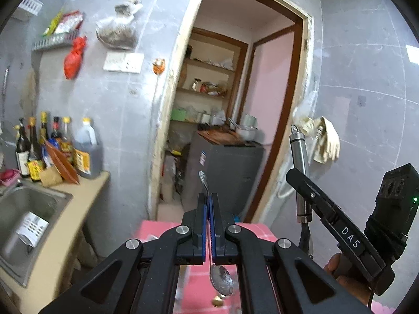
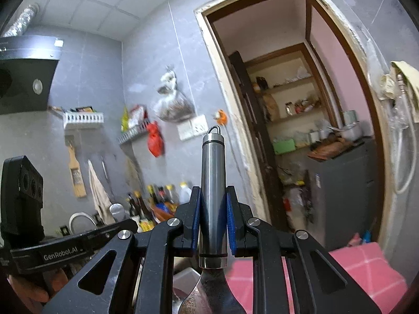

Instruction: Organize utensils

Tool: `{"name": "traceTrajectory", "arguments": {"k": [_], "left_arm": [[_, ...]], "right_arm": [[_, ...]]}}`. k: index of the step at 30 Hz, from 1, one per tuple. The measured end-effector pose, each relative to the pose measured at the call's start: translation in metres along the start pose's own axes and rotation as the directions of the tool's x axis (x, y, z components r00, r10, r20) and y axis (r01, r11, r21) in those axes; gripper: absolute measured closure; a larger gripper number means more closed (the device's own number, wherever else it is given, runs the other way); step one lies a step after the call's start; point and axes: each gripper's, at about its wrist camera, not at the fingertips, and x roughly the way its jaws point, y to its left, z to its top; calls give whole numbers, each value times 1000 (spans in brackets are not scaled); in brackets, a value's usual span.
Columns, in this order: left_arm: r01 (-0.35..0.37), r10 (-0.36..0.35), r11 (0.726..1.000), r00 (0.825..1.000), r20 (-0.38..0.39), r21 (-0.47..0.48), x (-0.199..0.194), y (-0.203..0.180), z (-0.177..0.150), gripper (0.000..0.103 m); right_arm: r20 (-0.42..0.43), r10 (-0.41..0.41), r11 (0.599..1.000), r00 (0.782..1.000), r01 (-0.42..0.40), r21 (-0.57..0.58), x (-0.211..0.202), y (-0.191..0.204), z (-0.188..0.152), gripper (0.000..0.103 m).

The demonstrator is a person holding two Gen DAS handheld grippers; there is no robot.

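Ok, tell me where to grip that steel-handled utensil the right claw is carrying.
Grip the round steel handle mid-length, as the right claw does now, fingers closing from either side. It is straight and even there; the hanging loop and flared lower end offer poorer purchase.

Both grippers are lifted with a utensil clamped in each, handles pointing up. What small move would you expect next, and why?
Probably lowering one toward a storage spot. The left gripper is shut on a spoon, bowl hanging down; the right gripper is shut on a steel-handled utensil, and both are up in the air. No holder is visible, so which spot is unclear.
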Motion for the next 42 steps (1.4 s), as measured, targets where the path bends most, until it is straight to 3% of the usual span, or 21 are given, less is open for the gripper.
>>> {"name": "traceTrajectory", "arguments": {"k": [10,18,24,33,42], "left_arm": [[-104,103,993,995,17,46,-1,39,7,100],[-156,158,987,987,-24,47,14,60,-24,100],[-175,179,983,982,-57,59,26,65,-43,100],[-184,189,981,977,-94,65,39,61,-56,100],[-171,169,985,977,-132,-2,43,68,-60,100]], "right_arm": [[-3,118,991,993,-117,61,58,27,-45,87],[-73,172,982,982,-165,88,88,16,-109,87],[-118,178,982,977,-170,76,105,6,-136,87],[-140,166,986,976,-161,50,102,-1,-144,87],[-142,167,986,976,-162,47,101,-3,-137,86]]}}
